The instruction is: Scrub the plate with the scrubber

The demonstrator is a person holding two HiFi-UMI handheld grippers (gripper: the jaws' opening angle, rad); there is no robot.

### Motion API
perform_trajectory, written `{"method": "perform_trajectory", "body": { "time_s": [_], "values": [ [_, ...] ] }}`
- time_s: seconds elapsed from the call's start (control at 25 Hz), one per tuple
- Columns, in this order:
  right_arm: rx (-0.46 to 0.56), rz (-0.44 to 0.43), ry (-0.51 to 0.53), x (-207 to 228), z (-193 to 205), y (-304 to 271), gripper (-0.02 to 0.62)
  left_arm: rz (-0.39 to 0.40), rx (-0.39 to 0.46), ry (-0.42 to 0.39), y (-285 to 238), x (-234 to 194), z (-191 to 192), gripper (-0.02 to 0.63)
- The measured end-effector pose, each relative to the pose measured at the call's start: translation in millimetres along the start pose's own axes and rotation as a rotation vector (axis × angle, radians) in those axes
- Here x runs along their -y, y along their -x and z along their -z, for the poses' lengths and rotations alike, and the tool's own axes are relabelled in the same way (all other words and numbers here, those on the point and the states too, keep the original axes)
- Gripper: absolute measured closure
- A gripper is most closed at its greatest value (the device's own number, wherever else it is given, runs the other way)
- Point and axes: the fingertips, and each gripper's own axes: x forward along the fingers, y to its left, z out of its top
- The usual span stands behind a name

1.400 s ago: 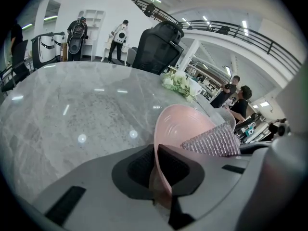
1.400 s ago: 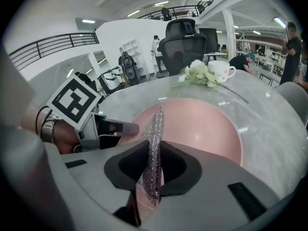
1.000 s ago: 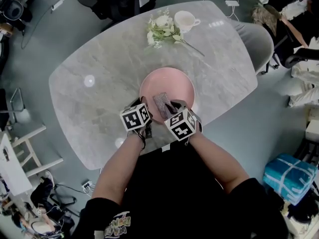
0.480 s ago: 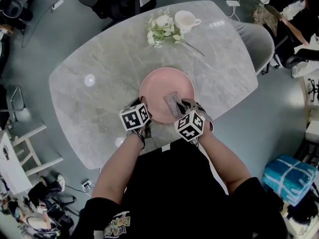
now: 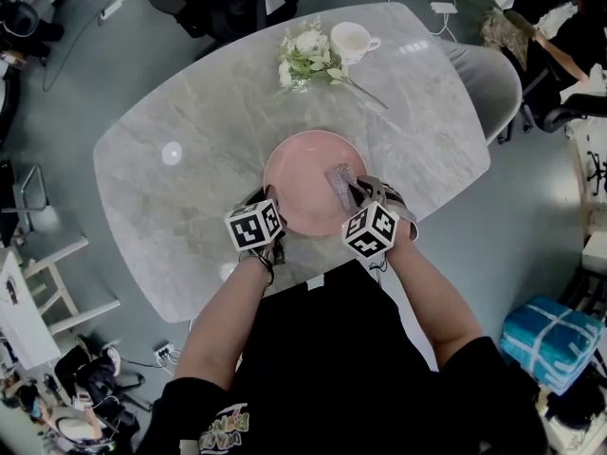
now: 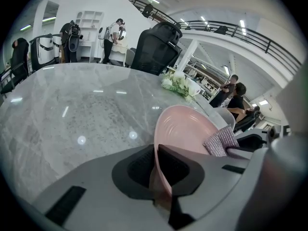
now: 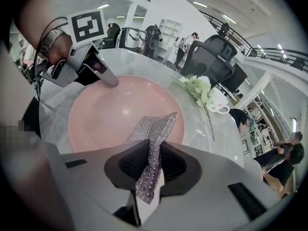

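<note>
1. The pink plate [image 5: 303, 169] lies on the grey marble table [image 5: 190, 131], close to the edge nearest the person.
2. The left claw [image 6: 157, 170] is almost closed, with its pads pinching the plate's near-left rim between them.
3. The right claw [image 7: 153, 165] is clamped on a silvery mesh scrubber [image 7: 156, 126], gripping it near one end.
4. The scrubber's free end sticks out past the jaws over the right side of the plate, inside the rim, and appears to rest on the pink surface.
5. In the head view, the left claw is at the plate's lower-left rim and the right claw is at its right rim.
6. A bunch of white flowers [image 5: 305, 57] and a white cup [image 5: 353, 38] stand together at the far side of the table, well apart from the plate.
</note>
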Motion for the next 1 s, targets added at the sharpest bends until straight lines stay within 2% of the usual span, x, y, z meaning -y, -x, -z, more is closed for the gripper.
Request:
{"method": "perform_trajectory", "body": {
  "time_s": [0.2,0.76,0.88,1.0],
  "values": [
    [-0.001,0.028,0.018,15.2,0.4,-2.9,0.520,-0.007,0.000,0.000,1.2,0.4,0.9,0.568],
    [0.003,0.077,-0.048,60.9,-13.5,-18.6,0.518,-0.011,0.003,0.014,-0.3,0.1,4.0,0.568],
    [0.060,0.069,-0.086,63.8,-29.2,-15.5,0.518,-0.008,0.003,0.018,0.0,-0.5,4.3,0.568],
    [0.167,-0.006,-0.082,51.2,-59.0,-10.0,0.520,-0.006,0.006,0.028,0.2,-0.9,4.6,0.568]
  ]
}}
